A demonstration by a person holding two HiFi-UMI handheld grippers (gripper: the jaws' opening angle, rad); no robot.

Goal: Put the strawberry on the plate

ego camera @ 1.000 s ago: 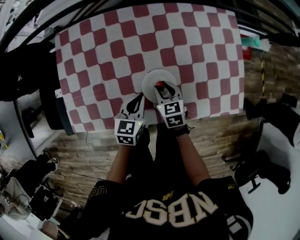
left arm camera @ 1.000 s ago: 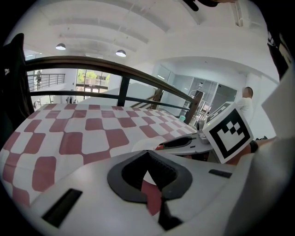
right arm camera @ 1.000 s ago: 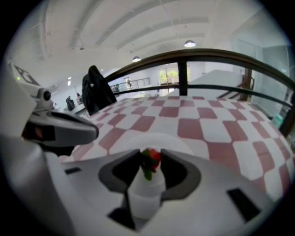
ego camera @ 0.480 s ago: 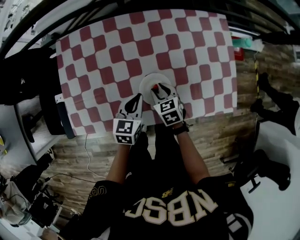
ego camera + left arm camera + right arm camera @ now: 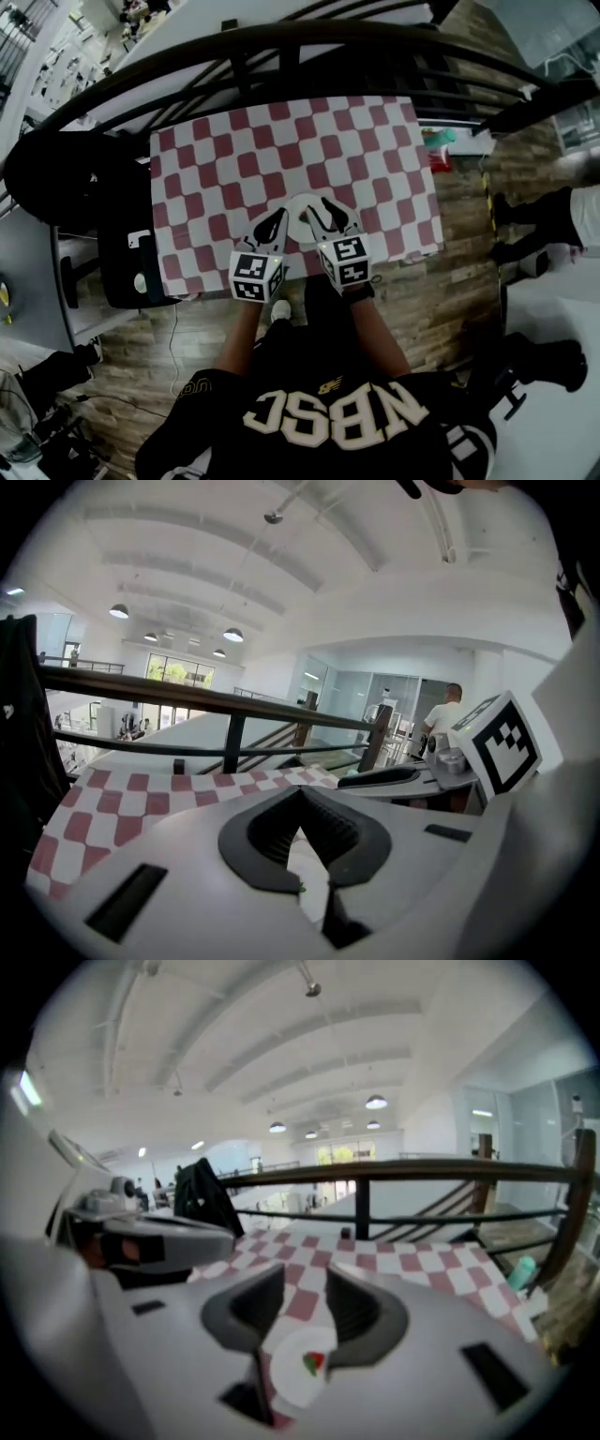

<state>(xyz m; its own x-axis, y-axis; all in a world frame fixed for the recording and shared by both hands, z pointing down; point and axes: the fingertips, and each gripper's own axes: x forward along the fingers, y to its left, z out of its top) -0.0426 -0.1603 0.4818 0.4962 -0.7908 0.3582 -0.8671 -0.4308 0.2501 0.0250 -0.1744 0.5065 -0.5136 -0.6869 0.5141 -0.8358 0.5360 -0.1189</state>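
Observation:
A small red strawberry (image 5: 314, 1362) with a green top lies on the white plate (image 5: 291, 1382), which sits on the red-and-white checkered cloth (image 5: 281, 150) near the table's front edge. My right gripper (image 5: 305, 1299) hangs above the plate, open, with nothing between its jaws. In the head view the right gripper (image 5: 324, 214) covers part of the plate (image 5: 298, 207), and the strawberry is hidden there. My left gripper (image 5: 273, 223) is just left of the plate. In its own view the left gripper (image 5: 300, 794) has its tips touching, with a sliver of plate (image 5: 307, 860) showing below.
A dark railing (image 5: 281, 42) curves round the table's far side. A black chair or bag (image 5: 56, 178) stands at the left and a dark side desk (image 5: 131, 262) at the near left. A teal object (image 5: 441, 138) lies off the table's right edge. A person's legs (image 5: 553, 216) show at the far right.
The right gripper has let go of the strawberry and risen off the plate, leaving the berry on it. Both grippers and the head view have pulled up and back from the table.

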